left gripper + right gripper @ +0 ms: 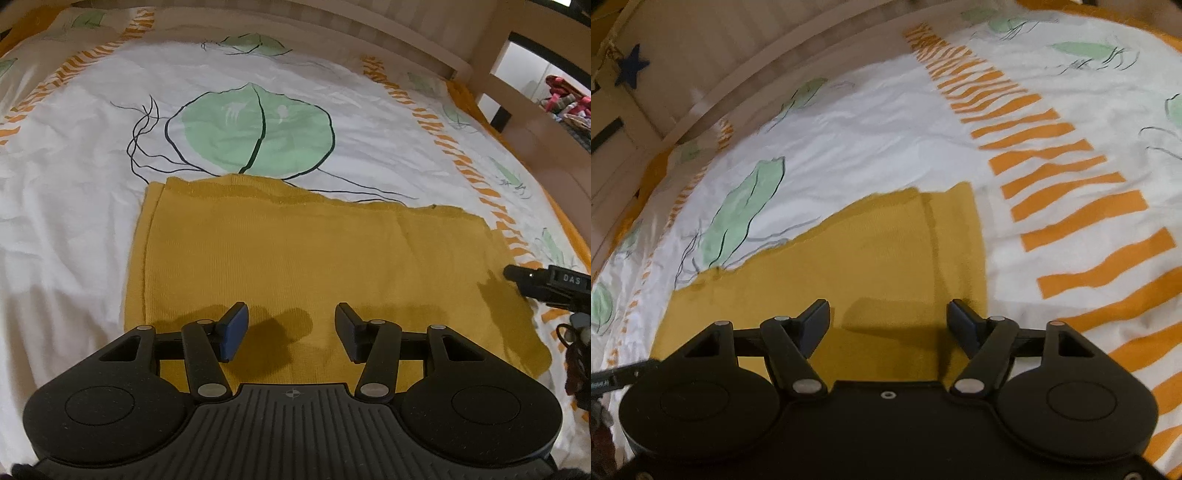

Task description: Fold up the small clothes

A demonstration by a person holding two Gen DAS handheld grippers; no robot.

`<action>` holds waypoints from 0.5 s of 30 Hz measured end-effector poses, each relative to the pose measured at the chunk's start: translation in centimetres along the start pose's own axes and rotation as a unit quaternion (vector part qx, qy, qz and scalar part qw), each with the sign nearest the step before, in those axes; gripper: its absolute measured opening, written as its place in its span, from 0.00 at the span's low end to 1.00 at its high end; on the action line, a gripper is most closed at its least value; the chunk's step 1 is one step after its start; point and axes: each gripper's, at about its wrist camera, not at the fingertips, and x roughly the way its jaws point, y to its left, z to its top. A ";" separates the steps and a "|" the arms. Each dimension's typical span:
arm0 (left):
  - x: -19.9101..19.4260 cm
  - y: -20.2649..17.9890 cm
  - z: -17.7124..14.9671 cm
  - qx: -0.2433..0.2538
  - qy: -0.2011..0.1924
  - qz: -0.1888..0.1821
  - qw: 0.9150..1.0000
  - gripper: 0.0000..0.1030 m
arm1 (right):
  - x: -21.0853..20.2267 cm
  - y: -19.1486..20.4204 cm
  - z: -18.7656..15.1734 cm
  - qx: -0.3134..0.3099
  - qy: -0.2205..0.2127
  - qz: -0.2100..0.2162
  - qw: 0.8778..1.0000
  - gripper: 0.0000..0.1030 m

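A mustard-yellow knit garment (295,251) lies flat on the bed sheet, with a folded strip along its left side. My left gripper (291,328) is open and empty, just above the garment's near part. The garment also shows in the right wrist view (886,251), with a fold line near its right edge. My right gripper (888,325) is open and empty over the garment's right part. Its body shows at the right edge of the left wrist view (546,284), beside the garment's right edge.
The bed sheet (92,192) is white with a large green leaf print (255,129) and orange striped bands (1052,177). A wooden bed frame (369,33) runs along the far side. A blue star (631,66) hangs at the frame's left.
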 end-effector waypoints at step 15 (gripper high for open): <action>0.3 0.3 -0.1 -0.011 0.011 0.005 1.000 0.53 | -0.3 -0.2 -0.3 0.001 -0.013 -0.008 1.000 0.72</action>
